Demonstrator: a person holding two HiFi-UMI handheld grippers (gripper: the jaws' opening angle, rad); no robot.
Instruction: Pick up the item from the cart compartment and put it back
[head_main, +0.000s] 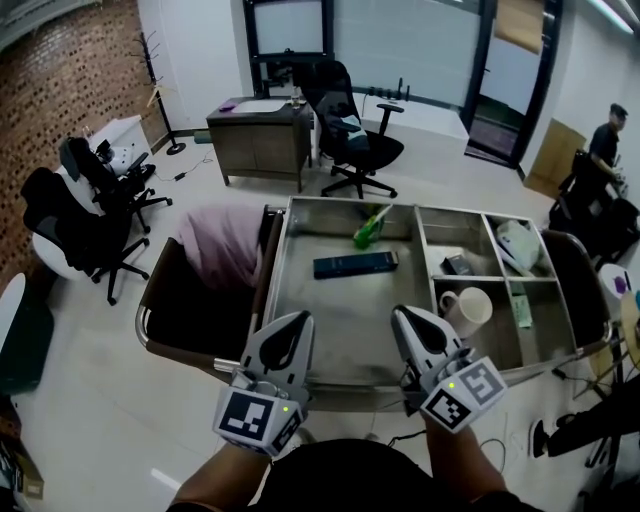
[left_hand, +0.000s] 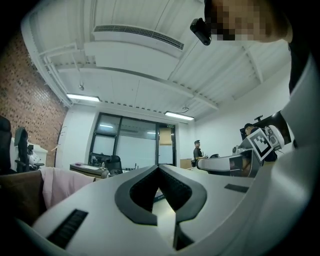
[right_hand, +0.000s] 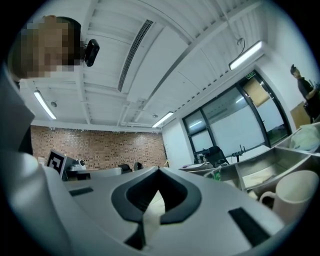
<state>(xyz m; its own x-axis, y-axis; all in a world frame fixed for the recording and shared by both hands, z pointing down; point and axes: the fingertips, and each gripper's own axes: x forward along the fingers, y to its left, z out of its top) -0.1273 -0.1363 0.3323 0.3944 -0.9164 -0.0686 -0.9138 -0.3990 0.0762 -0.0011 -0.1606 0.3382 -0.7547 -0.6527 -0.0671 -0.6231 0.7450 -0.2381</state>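
A steel cart tray (head_main: 345, 325) has a large compartment and smaller ones to its right. In the large one lie a dark blue box (head_main: 355, 264) and a green bottle (head_main: 370, 228). A white mug (head_main: 468, 308) stands in the near right compartment and also shows in the right gripper view as the mug (right_hand: 295, 192). Behind it are a small dark item (head_main: 458, 265), a white bag (head_main: 518, 243) and a green packet (head_main: 522, 305). My left gripper (head_main: 299, 319) (left_hand: 159, 167) and right gripper (head_main: 401, 313) (right_hand: 159, 171) hover at the cart's near rim, both shut and empty.
A dark bag with a pink cloth (head_main: 215, 245) hangs on the cart's left end. Black office chairs (head_main: 95, 215) stand to the left, another chair (head_main: 355, 135) and a desk (head_main: 260, 125) beyond the cart. A person (head_main: 605, 140) stands at the far right.
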